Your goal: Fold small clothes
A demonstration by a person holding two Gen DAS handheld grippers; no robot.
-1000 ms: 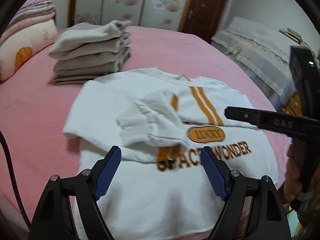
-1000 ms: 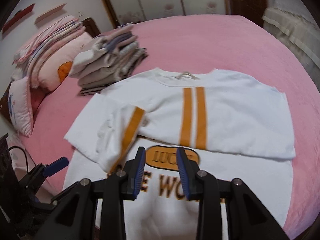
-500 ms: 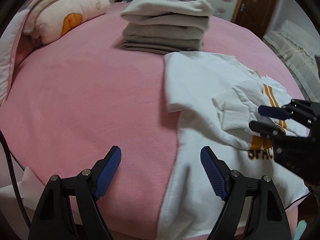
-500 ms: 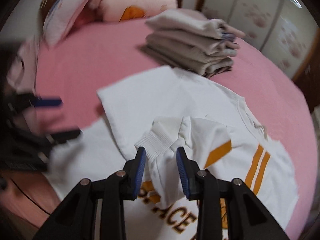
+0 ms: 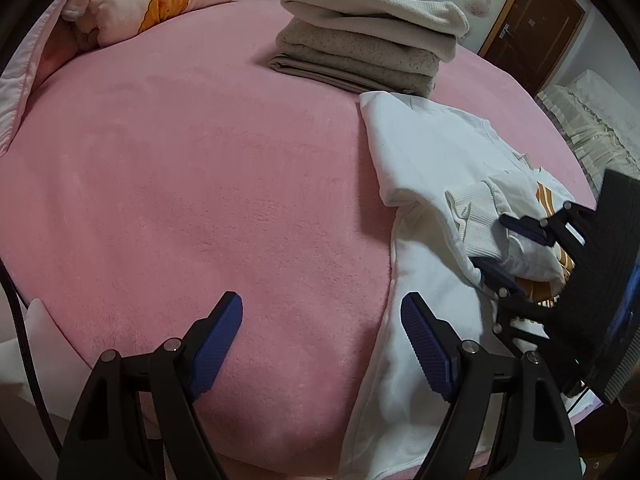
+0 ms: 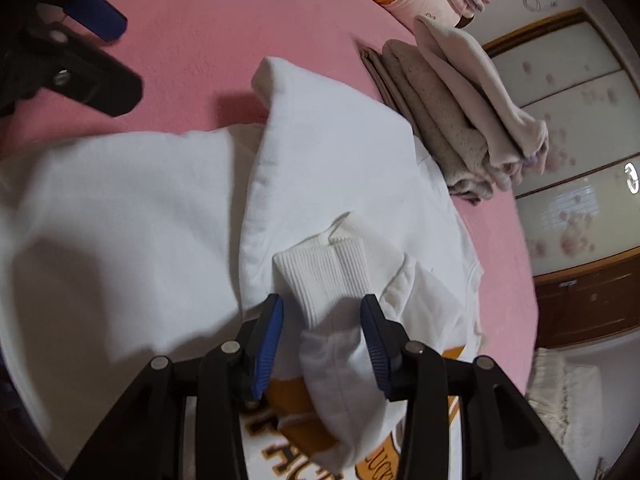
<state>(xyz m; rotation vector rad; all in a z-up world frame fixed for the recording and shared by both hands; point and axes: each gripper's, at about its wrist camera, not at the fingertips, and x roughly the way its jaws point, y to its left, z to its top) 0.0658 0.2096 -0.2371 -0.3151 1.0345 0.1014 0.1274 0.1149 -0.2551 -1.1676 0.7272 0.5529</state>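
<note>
A white sweatshirt (image 5: pixel 424 152) with orange stripes and lettering lies on the pink bed, also in the right wrist view (image 6: pixel 120 216). Its folded-in sleeve ends in a ribbed cuff (image 6: pixel 324 276), also seen in the left wrist view (image 5: pixel 476 216). My right gripper (image 6: pixel 322 340) is open, with its jaws on either side of the sleeve just behind the cuff; it shows in the left wrist view (image 5: pixel 500 248). My left gripper (image 5: pixel 322 344) is open and empty over the pink blanket at the sweatshirt's left edge.
A stack of folded beige and cream clothes (image 5: pixel 368 52) sits beyond the sweatshirt, also in the right wrist view (image 6: pixel 460 120). A pink pillow (image 5: pixel 152 4) lies far left. A wardrobe (image 6: pixel 568 128) and a brown door (image 5: pixel 532 28) stand behind the pink blanket (image 5: pixel 180 180).
My right gripper has moved in around the sleeve cuff and opened wider. My left gripper has swung left, off the sweatshirt, toward the bare blanket.
</note>
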